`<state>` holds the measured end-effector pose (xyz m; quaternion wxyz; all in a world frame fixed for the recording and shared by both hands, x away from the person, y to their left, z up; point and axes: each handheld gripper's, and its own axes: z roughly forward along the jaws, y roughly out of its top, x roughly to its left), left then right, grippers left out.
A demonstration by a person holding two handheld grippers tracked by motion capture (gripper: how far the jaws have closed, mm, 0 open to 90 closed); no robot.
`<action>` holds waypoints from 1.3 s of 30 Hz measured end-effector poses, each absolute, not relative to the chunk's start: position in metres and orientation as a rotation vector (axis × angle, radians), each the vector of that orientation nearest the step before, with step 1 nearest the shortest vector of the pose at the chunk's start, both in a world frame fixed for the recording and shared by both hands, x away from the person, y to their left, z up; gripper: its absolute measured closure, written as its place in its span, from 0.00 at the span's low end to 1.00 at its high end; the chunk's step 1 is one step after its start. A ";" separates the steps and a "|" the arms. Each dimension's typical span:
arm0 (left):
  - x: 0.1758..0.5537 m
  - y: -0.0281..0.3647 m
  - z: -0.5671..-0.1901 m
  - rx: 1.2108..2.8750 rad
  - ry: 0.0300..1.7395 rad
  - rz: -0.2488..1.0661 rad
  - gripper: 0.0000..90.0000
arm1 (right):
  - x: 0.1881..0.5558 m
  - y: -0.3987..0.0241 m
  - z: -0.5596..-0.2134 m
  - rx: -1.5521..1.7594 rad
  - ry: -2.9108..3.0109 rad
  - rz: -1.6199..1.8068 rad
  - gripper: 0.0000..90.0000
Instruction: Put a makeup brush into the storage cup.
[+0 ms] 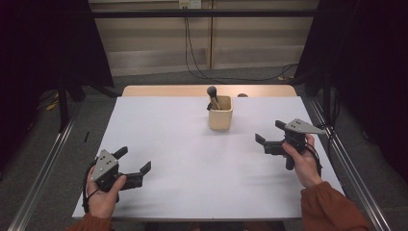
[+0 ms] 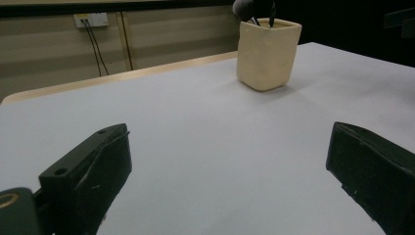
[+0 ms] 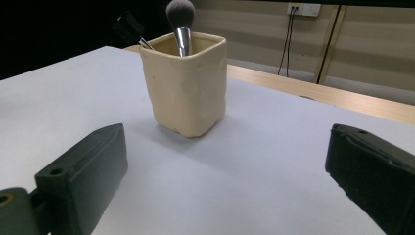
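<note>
Both jaws gape empty on our left gripper and right gripper; we'd judge the brush light, best pinched at its stiff ferrule above the cup.

I've got a white table on grey floor, wall socket with black cables hanging behind.

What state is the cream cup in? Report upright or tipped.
Upright: the cream cup stands flat on the table, mouth up, with a makeup brush poking out.
</note>
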<state>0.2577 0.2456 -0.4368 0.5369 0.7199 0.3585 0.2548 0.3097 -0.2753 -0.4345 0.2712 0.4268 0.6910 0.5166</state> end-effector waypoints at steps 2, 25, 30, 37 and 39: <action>0.258 0.246 -0.437 1.710 0.857 0.606 0.03 | 0.306 -0.277 -0.435 1.146 1.862 1.388 0.02; 0.253 0.246 -0.435 1.709 0.848 0.611 0.03 | 0.259 -0.296 -0.445 1.176 1.815 1.383 0.03; 0.253 0.247 -0.435 1.705 0.852 0.609 0.03 | 0.249 -0.302 -0.445 1.178 1.798 1.385 0.03; 0.251 0.248 -0.436 1.704 0.863 0.613 0.03 | 0.240 -0.309 -0.448 1.188 1.794 1.371 0.03; 0.251 0.249 -0.436 1.701 0.865 0.615 0.03 | 0.236 -0.310 -0.449 1.190 1.792 1.371 0.03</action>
